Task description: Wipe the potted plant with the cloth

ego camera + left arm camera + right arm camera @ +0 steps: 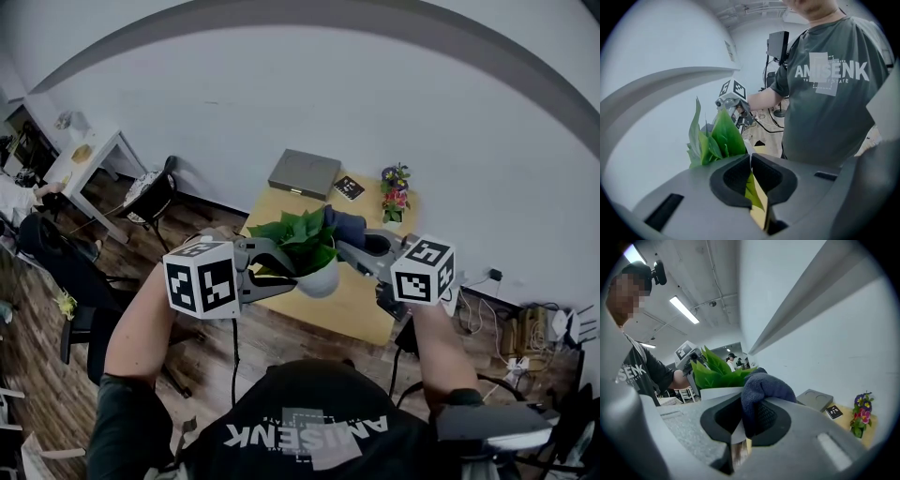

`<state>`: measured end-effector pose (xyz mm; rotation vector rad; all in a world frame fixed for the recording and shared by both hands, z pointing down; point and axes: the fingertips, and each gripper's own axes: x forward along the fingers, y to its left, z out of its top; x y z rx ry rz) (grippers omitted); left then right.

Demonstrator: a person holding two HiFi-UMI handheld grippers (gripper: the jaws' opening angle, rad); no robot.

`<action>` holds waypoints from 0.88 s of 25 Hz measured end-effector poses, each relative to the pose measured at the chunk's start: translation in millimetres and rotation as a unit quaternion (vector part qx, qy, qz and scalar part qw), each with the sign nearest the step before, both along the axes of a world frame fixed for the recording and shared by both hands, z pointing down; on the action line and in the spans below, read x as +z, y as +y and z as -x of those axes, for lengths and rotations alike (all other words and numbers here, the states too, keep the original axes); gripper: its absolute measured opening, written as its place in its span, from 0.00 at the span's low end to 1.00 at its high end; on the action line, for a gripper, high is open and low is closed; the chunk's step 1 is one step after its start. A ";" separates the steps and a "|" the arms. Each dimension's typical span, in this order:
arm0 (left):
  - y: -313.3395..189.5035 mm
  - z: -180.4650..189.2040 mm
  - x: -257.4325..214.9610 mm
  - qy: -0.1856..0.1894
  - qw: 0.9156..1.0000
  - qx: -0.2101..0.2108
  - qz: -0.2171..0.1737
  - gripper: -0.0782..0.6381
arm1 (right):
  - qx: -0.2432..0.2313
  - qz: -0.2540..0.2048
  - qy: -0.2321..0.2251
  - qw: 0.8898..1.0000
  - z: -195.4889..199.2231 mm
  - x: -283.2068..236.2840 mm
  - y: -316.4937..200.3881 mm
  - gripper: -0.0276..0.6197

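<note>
The left tongs (750, 161) are closed, tips together, with a green leaf pinched in the gap between them. In the head view they meet the left rim of the white pot (319, 278). The right tongs (747, 408) are clamped on a dark blue cloth (761, 385), which bulges out over their tips and lies against the right side of the leaves. The potted plant (309, 251) sits between the two tongs, over the middle of the yellow counter (361, 314), towards its front edge. I cannot tell whether the pot stands on the counter or is lifted off it. The pot holds a bunch of broad, bright green leaves rising above its rim. At the counter's back left corner lies a flat grey box (305, 172). Just beside it is a small black card (349, 187). At the back right corner a small vase (395, 199) holds purple and red flowers.
</note>
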<state>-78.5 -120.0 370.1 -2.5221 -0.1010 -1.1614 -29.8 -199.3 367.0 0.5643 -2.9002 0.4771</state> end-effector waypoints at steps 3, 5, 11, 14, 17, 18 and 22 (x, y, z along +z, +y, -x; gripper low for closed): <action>-0.6 0.3 -0.8 -0.002 1.000 0.000 -0.002 0.13 | -0.014 0.015 0.003 1.000 -1.7 12.9 6.0 0.10; 0.3 0.9 -2.0 -0.001 1.000 0.003 0.000 0.13 | -0.022 0.025 0.001 0.999 -2.3 19.4 9.3 0.10; 0.1 -2.4 -8.3 0.022 1.000 0.007 0.013 0.13 | -0.037 0.056 -0.009 0.998 -12.5 39.5 18.2 0.10; 1.2 -5.4 -11.4 0.035 0.999 0.011 0.031 0.13 | -0.044 0.070 -0.013 0.996 -17.6 49.8 22.1 0.10; 5.8 -5.5 -16.3 0.057 0.996 0.018 0.062 0.13 | -0.054 0.084 -0.018 0.995 -20.8 59.6 28.4 0.10; 7.6 -6.0 -19.1 0.067 0.995 0.020 0.072 0.13 | -0.055 0.088 -0.022 0.994 -23.4 61.4 29.7 0.10; 12.6 -7.7 -26.8 0.085 0.991 0.030 0.098 0.13 | -0.047 0.096 -0.057 0.993 -36.6 51.0 20.3 0.10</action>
